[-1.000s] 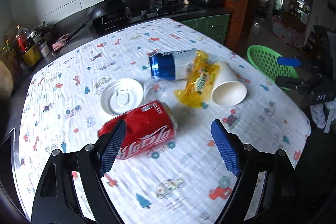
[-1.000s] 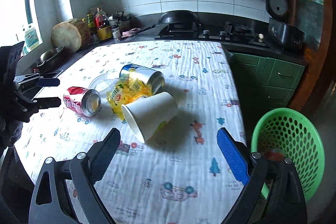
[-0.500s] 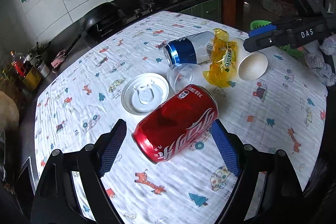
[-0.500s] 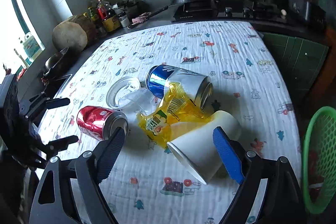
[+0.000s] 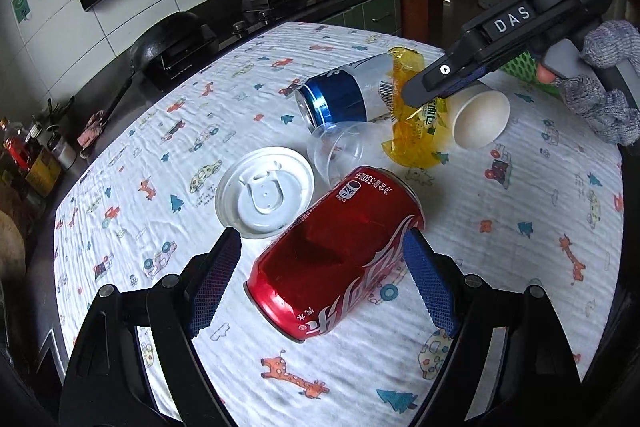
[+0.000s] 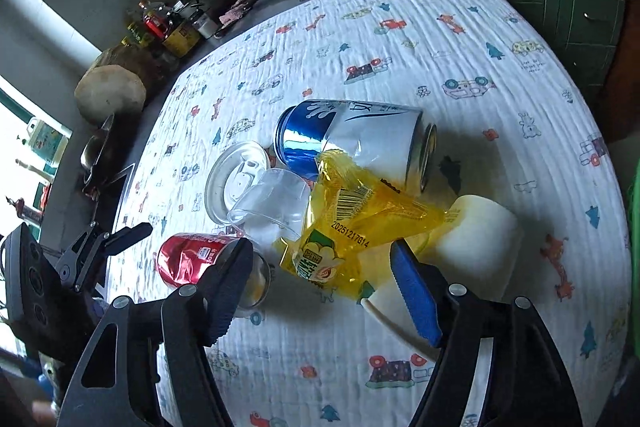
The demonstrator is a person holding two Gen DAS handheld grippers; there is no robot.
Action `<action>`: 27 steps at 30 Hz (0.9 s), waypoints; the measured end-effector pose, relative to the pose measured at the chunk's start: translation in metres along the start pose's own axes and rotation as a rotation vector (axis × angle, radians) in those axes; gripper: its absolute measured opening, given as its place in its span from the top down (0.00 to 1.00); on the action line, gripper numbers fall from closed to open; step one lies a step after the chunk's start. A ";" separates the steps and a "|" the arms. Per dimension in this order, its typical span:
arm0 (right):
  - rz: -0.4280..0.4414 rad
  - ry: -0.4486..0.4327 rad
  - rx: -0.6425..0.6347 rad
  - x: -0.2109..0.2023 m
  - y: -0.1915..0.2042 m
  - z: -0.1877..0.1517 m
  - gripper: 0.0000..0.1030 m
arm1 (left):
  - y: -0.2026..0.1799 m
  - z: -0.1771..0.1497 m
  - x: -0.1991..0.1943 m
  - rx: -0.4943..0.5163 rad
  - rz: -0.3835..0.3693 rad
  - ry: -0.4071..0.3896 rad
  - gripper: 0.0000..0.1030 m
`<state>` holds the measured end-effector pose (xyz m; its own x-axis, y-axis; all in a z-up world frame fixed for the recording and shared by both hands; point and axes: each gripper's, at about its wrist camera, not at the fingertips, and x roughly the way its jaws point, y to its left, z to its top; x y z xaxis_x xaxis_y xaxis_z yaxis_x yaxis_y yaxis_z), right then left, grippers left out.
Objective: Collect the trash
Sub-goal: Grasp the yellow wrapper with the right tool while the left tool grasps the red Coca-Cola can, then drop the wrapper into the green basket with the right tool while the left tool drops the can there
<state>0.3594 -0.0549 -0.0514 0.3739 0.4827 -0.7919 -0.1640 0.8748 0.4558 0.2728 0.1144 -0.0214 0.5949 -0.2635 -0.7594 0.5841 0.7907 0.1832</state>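
Observation:
A dented red cola can lies on its side on the patterned tablecloth, between the fingers of my left gripper, which is open with its pads clear of the can. My right gripper hangs over a yellow snack wrapper whose lower end lies between its fingers. Its jaws are closing and no pad presses on the wrapper. The wrapper drapes over a white paper cup and a blue-and-silver can. A clear plastic cup and a white lid lie beside them.
A green mesh basket stands beyond the table's right side, behind the gloved hand. The stove with a black wok runs along the far counter. Bottles and jars crowd the far left corner.
My left gripper closed in and rolled, so the red can now lies between its fingers. My right gripper swung from the basket side to over the wrapper, and its jaws narrowed.

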 end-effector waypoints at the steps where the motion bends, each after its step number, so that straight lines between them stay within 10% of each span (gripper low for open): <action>1: 0.002 0.003 0.004 0.002 0.000 0.001 0.39 | -0.001 0.001 0.002 0.015 -0.011 0.003 0.20; 17: 0.034 -0.005 -0.020 0.008 0.000 -0.004 0.73 | -0.001 0.015 0.035 0.126 -0.133 0.100 0.17; 27: 0.106 -0.030 -0.033 -0.005 -0.002 -0.015 0.77 | -0.006 0.008 0.048 0.082 -0.155 0.157 0.24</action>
<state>0.3442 -0.0588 -0.0548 0.3804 0.5714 -0.7272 -0.2335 0.8202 0.5223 0.3023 0.0929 -0.0542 0.4048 -0.2842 -0.8691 0.7084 0.6985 0.1015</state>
